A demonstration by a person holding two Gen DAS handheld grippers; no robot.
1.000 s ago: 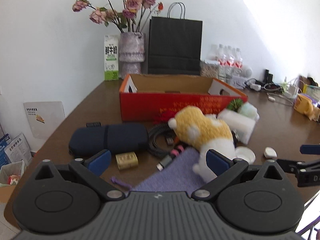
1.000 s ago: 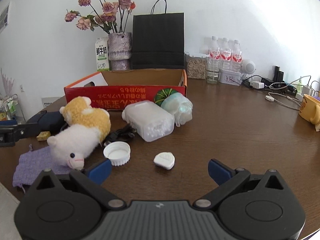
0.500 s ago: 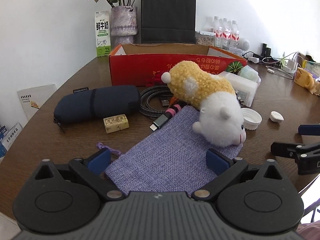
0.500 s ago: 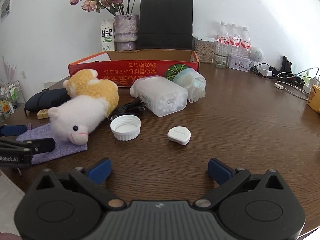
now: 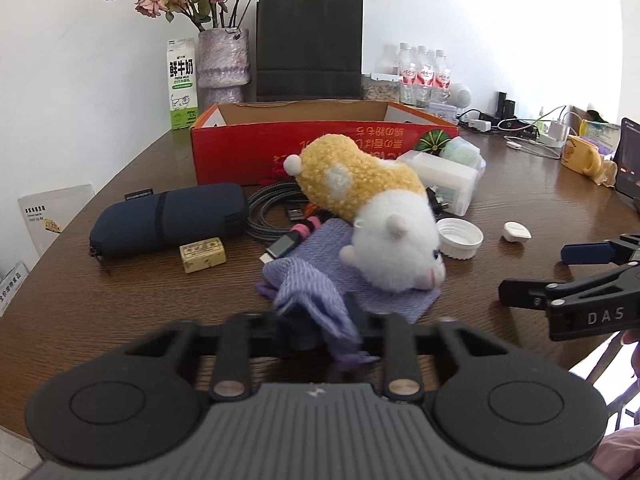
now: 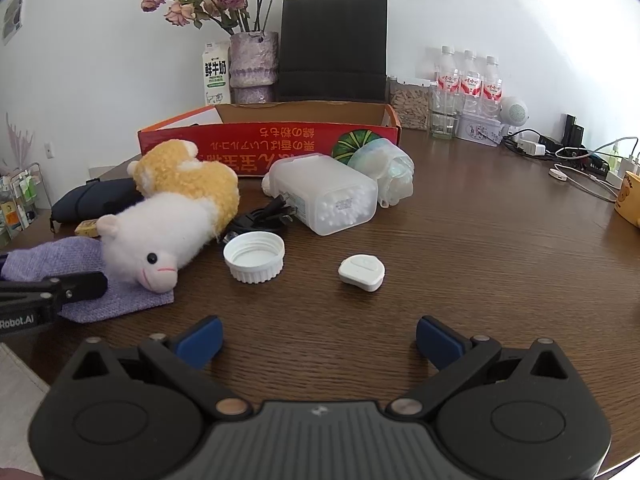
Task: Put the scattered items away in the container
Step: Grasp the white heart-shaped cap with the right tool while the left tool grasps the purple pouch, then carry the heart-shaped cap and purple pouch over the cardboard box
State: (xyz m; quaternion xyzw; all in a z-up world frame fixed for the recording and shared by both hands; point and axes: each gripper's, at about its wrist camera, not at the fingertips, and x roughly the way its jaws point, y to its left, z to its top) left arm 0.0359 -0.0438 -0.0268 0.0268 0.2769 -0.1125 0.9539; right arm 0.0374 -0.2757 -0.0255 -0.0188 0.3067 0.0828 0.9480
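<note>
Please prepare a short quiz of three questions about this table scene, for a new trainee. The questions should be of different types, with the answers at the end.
1. True or false: the plush toy lies partly on the purple cloth.
2. What are the left tongs closing on?
A. the white cap
B. a bunched corner of the purple cloth
C. the navy pouch
3. Fill in: the right tongs are ____ and hold nothing.

Key:
1. True; its white head end rests on the cloth.
2. B. The white cap and the navy pouch lie untouched on the table.
3. Open; the blue pads stand wide apart above bare wood.
</note>
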